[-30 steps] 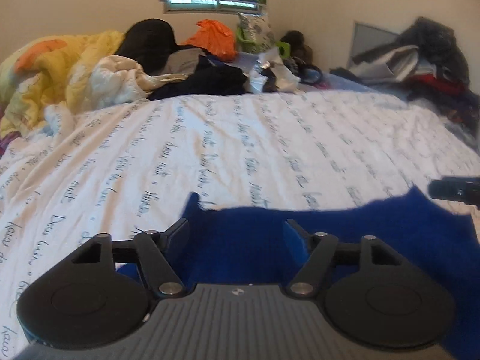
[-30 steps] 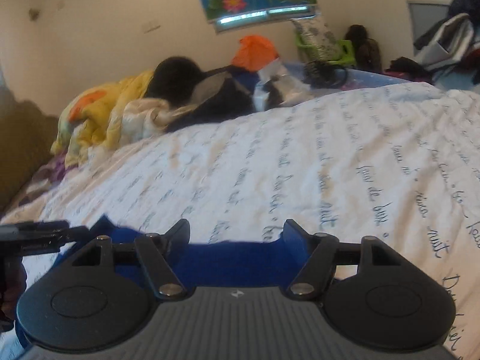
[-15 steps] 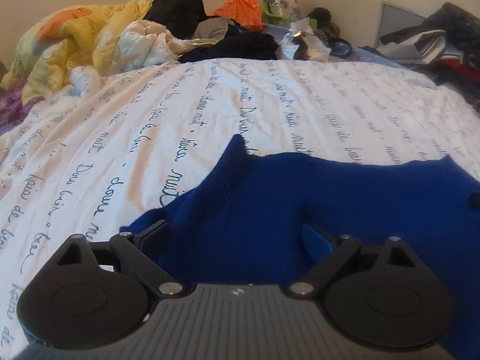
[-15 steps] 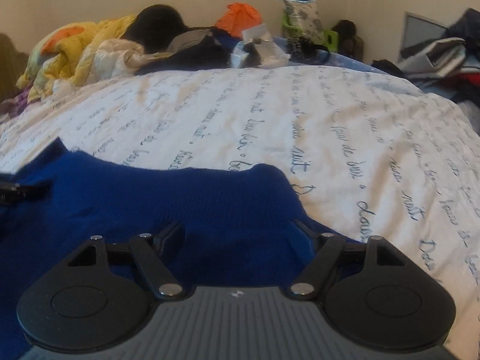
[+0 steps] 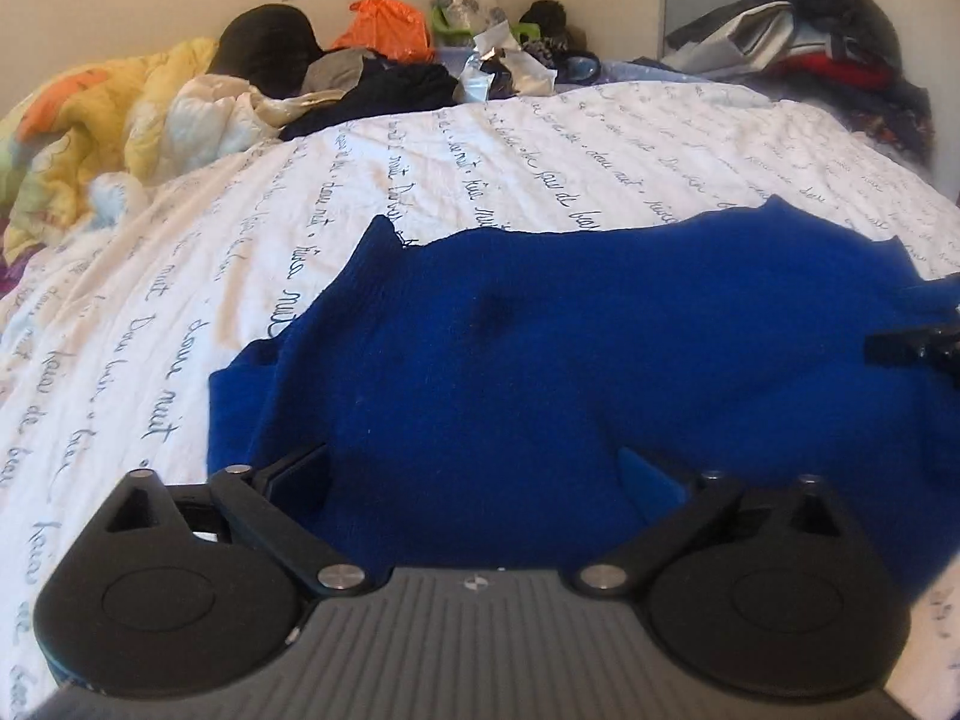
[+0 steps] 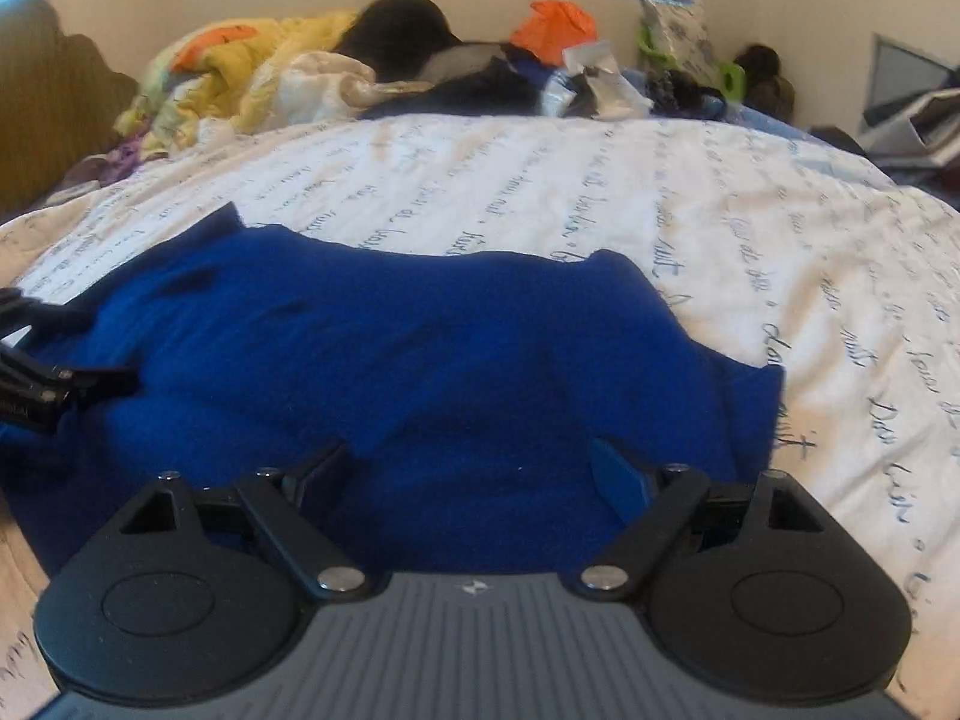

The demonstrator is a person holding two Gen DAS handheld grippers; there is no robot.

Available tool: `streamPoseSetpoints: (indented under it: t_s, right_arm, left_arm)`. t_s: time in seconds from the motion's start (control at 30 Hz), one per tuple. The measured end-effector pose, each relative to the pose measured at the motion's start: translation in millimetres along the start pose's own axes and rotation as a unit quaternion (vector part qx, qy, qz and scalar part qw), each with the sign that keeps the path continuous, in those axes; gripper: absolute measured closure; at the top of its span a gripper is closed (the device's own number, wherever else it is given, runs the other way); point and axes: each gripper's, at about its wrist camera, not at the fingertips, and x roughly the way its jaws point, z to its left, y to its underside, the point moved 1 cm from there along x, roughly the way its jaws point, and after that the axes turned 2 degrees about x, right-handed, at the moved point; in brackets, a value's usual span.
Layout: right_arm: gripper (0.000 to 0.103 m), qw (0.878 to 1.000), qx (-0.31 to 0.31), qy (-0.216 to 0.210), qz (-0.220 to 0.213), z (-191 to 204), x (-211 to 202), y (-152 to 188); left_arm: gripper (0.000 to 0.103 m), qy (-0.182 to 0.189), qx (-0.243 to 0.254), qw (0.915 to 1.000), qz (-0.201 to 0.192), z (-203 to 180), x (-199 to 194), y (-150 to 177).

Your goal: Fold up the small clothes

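A blue knitted garment (image 5: 570, 360) lies spread across the white bed sheet (image 5: 510, 156). It fills the lower half of both wrist views (image 6: 420, 360). My left gripper (image 5: 474, 468) hovers over the garment's near edge, jaws wide, pads clear of the cloth. My right gripper (image 6: 468, 462) is over the near edge further right. Its jaws are opening, with blue cloth lying under the gap and nothing pinched. Each gripper shows at the edge of the other's view: the right gripper (image 5: 912, 348) and the left gripper (image 6: 60, 384).
A yellow quilt (image 5: 102, 120) and a heap of dark clothes (image 5: 384, 90) sit at the far end of the bed, beside an orange bag (image 5: 390, 24). More clothes (image 5: 828, 42) are piled at the right. A brown headboard (image 6: 54, 108) stands at far left.
Both grippers' jaws have spread and let go of the blue garment's edge. The garment, bunched at the fingers before, now lies spread out ahead on the sheet.
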Motion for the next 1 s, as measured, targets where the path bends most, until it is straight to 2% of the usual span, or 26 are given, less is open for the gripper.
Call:
streamPoseSetpoints:
  t_s: [0.03,0.1,0.17,0.23,0.27,0.3,0.33,0.37,0.4,0.47,0.53,0.6,0.63,0.67,0.7,0.73,0.77,0.8,0.83,0.9,0.93,1.0]
  right_arm:
    - [0.015,1.000,0.009,0.007,0.003,4.0,-8.6,-3.1]
    - [0.015,1.000,0.002,-0.019,-0.025,15.1,-32.9,-0.4]
    - [0.015,0.999,-0.012,-0.039,-0.021,28.8,-44.8,10.6]
    - [0.015,0.999,-0.030,-0.038,0.015,36.9,-37.8,28.6]
    - [0.014,0.998,-0.049,-0.025,0.032,38.6,-31.3,42.0]
    - [0.013,0.996,-0.088,-0.017,0.000,42.0,-37.2,56.3]
    - [0.012,0.997,-0.071,-0.021,-0.001,37.9,-40.7,61.8]
    - [0.012,0.999,-0.046,-0.028,0.010,31.5,-45.0,62.8]
    - [0.012,0.998,-0.055,-0.024,0.019,31.4,-48.7,64.2]
    - [0.012,0.998,-0.054,-0.019,0.038,32.0,-54.5,63.1]
    - [0.012,0.998,-0.037,-0.018,0.053,32.3,-56.7,52.5]
    - [0.012,0.999,-0.021,-0.025,0.027,35.4,-62.8,43.0]
    - [0.012,0.999,-0.022,-0.030,0.016,37.9,-62.7,41.6]
    - [0.012,0.999,-0.029,-0.029,0.016,40.7,-59.3,41.6]
    - [0.012,0.999,-0.043,-0.022,0.025,43.7,-53.7,44.9]
    - [0.009,0.997,-0.063,-0.011,0.049,45.9,-44.1,52.7]
    - [0.003,0.997,-0.070,-0.014,0.029,43.3,-45.2,62.6]
    - [0.003,0.997,-0.069,-0.024,0.025,38.4,-47.6,68.1]
    - [0.003,0.997,-0.068,-0.030,0.034,34.0,-51.4,69.7]
    - [0.003,0.996,-0.065,-0.018,0.062,29.5,-59.7,68.5]
    - [0.003,0.997,-0.053,-0.010,0.063,25.8,-66.6,65.2]
    - [0.003,0.999,-0.015,-0.016,0.031,11.8,-89.1,63.9]
  left_arm:
    - [0.011,0.015,-0.003,0.9999,-0.007,-4.4,-12.6,0.1]
    - [0.006,0.050,0.000,0.9984,-0.026,-16.6,-31.6,5.2]
    - [0.003,0.073,0.025,0.9968,-0.020,-35.5,-36.9,17.5]
    - [0.000,0.065,0.059,0.9961,0.008,-49.0,-25.4,38.6]
    - [0.000,0.065,0.052,0.9965,-0.014,-46.6,-28.5,48.5]
    - [0.000,0.073,0.039,0.9965,-0.012,-41.4,-29.3,51.9]
    - [0.000,0.072,0.032,0.9969,-0.004,-37.9,-31.2,53.2]
    - [0.000,0.065,0.032,0.9974,0.004,-37.1,-34.4,53.1]
    - [0.000,0.062,0.030,0.9976,0.010,-36.0,-38.0,52.8]
    - [0.008,0.067,0.010,0.9975,0.016,-32.6,-44.7,50.4]
    - [0.008,0.076,-0.011,0.9970,0.011,-30.6,-48.2,46.9]
    - [0.008,0.083,-0.025,0.9961,0.014,-32.6,-45.2,46.4]
    - [0.006,0.085,-0.024,0.9959,0.022,-35.6,-42.2,47.1]
    - [0.001,0.075,-0.002,0.9971,0.013,-41.3,-42.0,51.3]
    - [0.000,0.063,0.030,0.9976,0.000,-47.7,-43.1,57.6]
    - [0.000,0.059,0.032,0.9977,-0.006,-47.9,-46.3,61.0]
    - [0.000,0.062,0.020,0.9979,0.005,-44.5,-49.0,60.7]
    - [0.003,0.061,0.015,0.9980,0.012,-42.0,-54.4,60.9]
    - [0.011,0.054,0.012,0.9984,0.007,-40.2,-63.4,63.1]
    - [0.008,0.039,-0.016,0.9991,-0.005,-31.2,-82.1,70.8]
    - [0.005,0.033,-0.042,0.9985,-0.009,-23.5,-89.5,74.7]
    - [0.004,0.016,-0.114,0.9934,-0.004,-3.2,-96.6,81.5]
